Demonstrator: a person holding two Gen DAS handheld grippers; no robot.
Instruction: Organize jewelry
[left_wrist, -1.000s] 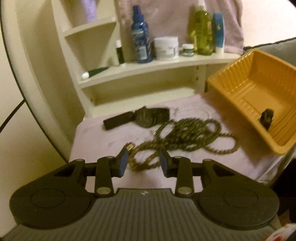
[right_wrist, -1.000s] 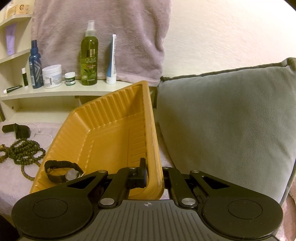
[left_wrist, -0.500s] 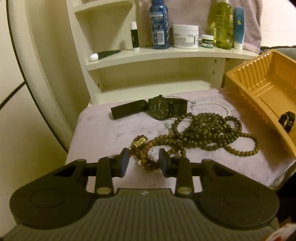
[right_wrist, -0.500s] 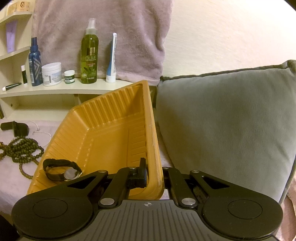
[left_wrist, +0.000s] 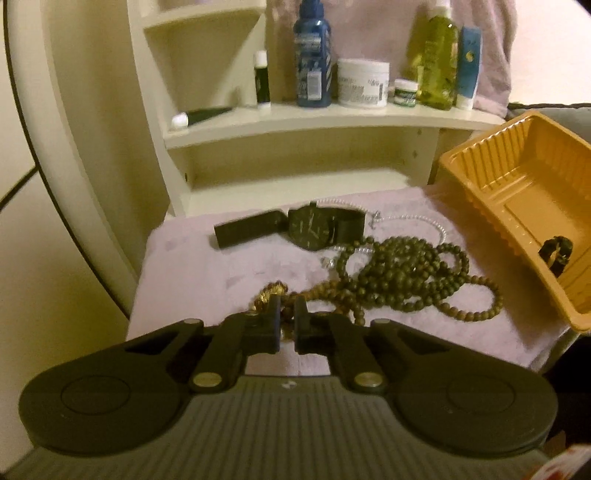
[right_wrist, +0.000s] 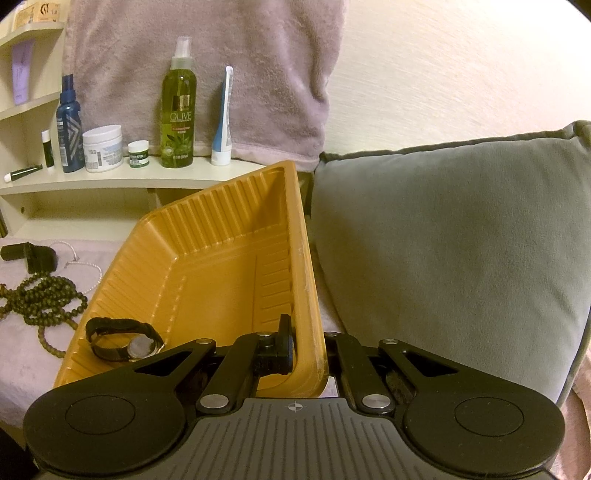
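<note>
While you are working over the towel:
Left gripper (left_wrist: 285, 309): you are pinching the bead necklace (left_wrist: 399, 278), lower centre.
Right gripper (right_wrist: 308, 343): you are clamping the orange tray (right_wrist: 221, 236) wall, lower centre.

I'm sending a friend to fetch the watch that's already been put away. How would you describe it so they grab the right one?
Find the orange tray standing tilted beside the grey cushion. The small black watch lies alone at its low end, strap curled into a loop, showing a pale round disc. The other watch, dark-faced, lies out on the pink cloth by the beads.
</note>
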